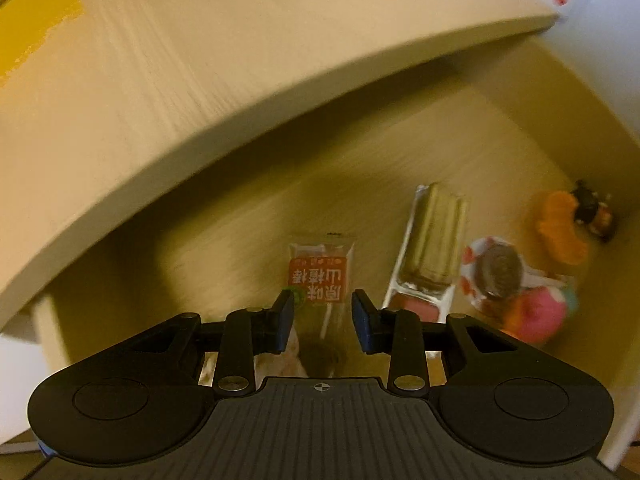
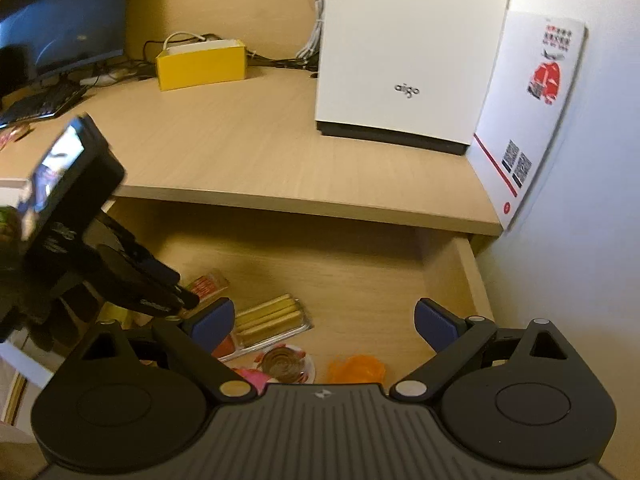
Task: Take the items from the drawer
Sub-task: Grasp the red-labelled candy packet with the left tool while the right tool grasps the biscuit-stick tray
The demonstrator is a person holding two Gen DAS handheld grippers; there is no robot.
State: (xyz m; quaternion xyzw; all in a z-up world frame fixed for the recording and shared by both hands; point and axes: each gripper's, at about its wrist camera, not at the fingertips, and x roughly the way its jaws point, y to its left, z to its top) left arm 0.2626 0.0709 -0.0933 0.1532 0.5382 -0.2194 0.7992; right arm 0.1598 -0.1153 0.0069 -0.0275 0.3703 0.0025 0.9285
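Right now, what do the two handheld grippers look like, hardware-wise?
Both match: the left gripper and right gripper have ribbed dark grey bodies with a small centre mark, black round-lobed housings, black linkage arms on silver pivots, and blue pads on the fingers. The left one's black camera block with its lit screen shows in the right view.

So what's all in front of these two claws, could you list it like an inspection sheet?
Surface: wooden desk, open drawer below.
Job's things: red-label packet, biscuit sticks, round sweet, pink sweet, orange wrapper, all in the drawer.
Clutter: yellow box, white case, leaflet.
Grippers: left gripper open over the red-label packet; right gripper open, empty.
Cables: white and black, behind the yellow box.
Surroundings: monitor, keyboard, wall.
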